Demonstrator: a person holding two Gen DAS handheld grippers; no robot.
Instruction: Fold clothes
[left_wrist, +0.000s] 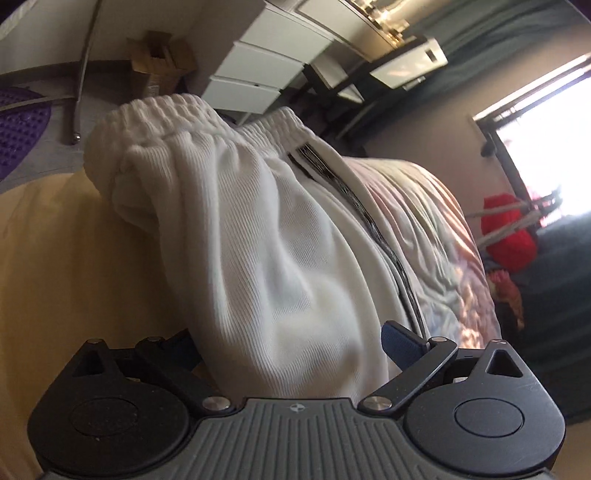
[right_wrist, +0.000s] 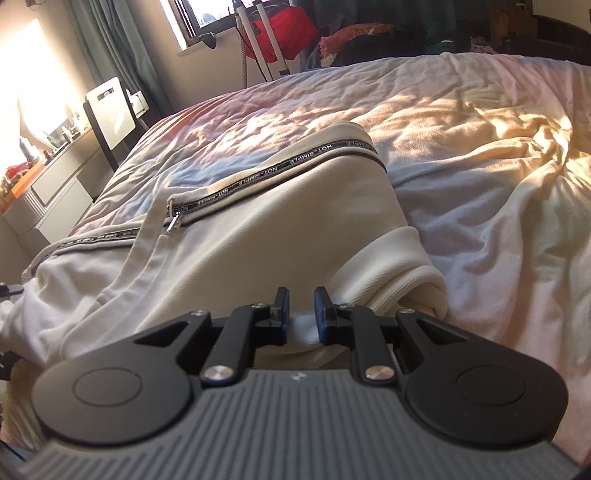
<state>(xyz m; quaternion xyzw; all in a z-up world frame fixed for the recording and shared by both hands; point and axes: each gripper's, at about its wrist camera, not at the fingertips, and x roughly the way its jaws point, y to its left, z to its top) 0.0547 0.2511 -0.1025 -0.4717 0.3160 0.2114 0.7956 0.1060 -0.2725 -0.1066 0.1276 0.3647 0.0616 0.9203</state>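
A white zip-up jacket (right_wrist: 258, 236) with a black lettered zipper tape (right_wrist: 280, 170) lies on the bed. In the left wrist view its ribbed sleeve (left_wrist: 258, 240) with an elastic cuff (left_wrist: 155, 122) drapes between the wide-apart fingers (left_wrist: 402, 343) of my left gripper (left_wrist: 291, 343); the left finger is mostly hidden by cloth. My right gripper (right_wrist: 300, 314) sits low at the jacket's folded near edge (right_wrist: 402, 273), its blue pads (right_wrist: 322, 306) a narrow gap apart with white cloth seen between and behind them.
The bed has a wrinkled pale sheet (right_wrist: 461, 147) and a yellowish cover (left_wrist: 74, 258). A white drawer unit (left_wrist: 255, 74) and a chair (right_wrist: 110, 110) stand beside the bed. Red cloth (right_wrist: 291, 26) and piled clothes lie by the window.
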